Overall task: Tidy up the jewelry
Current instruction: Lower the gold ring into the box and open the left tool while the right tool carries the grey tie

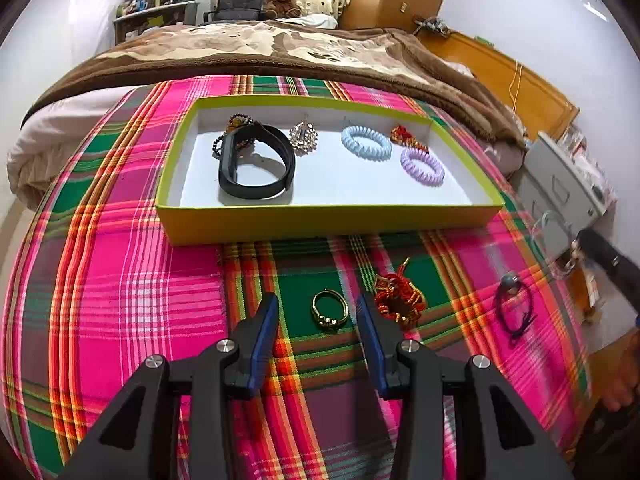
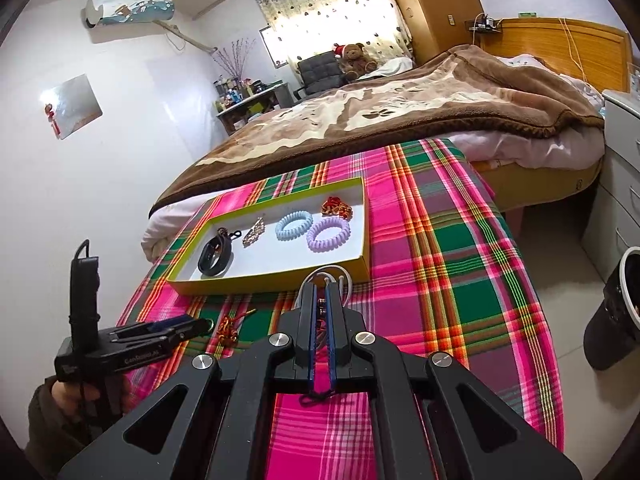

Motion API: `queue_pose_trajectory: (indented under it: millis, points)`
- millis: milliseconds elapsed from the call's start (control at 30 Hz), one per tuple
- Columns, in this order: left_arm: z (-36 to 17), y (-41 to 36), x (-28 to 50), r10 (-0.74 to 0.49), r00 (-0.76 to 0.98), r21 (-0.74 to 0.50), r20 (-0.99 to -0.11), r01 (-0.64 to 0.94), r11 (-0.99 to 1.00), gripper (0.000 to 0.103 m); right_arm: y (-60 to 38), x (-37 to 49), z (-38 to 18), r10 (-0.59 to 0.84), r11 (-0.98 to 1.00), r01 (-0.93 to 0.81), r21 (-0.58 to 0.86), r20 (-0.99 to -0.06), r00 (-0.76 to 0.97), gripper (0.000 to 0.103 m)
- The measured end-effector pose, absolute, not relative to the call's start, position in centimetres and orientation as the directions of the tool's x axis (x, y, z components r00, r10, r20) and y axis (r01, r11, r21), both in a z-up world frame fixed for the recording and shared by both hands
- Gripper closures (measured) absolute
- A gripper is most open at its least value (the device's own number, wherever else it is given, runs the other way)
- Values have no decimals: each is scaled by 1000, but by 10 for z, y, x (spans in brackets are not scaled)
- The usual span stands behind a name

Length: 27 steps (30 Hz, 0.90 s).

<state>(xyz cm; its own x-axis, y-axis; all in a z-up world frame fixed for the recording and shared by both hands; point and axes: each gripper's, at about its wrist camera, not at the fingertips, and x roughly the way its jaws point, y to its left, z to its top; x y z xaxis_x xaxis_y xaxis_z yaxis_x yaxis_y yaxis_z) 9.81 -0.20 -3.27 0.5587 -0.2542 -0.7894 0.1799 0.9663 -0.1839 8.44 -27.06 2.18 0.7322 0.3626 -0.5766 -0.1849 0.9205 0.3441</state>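
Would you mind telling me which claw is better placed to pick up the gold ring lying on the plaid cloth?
Left. The left claw is open with the gold ring between its fingers; the right claw is shut.

Right gripper jaws closed, dark cord looped behind fingers (what sits at tips unclear). Far side on plaid cloth: yellow-green tray holding black band, blue coil tie, purple coil tie, red-gold ornament. Near left: left gripper in person's hand, red knot charm just beside
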Motion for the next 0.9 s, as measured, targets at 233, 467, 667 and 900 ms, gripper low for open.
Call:
queue_pose_trajectory:
  millis: [233,467,667,900]
  points:
    - [-35,-19,96,-175,578,-52,-797,223,973,61,-271,86,21,360,922,-183,342,-580,731,99]
    - [-34,-21,96,-166,579,-29,-798,237,971,81,-271,87,21,358,922,-181,341,-581,731,99]
    - [-28,-17,97,-184,579,-54,-794,235,971,81,-270,89,23,355,924,-181,337,-580,734,99]
    - [0,-13,104,-220,612,-77,-760,251,965,81,-267,102,33,354,926,-190,328,-569,743,99]
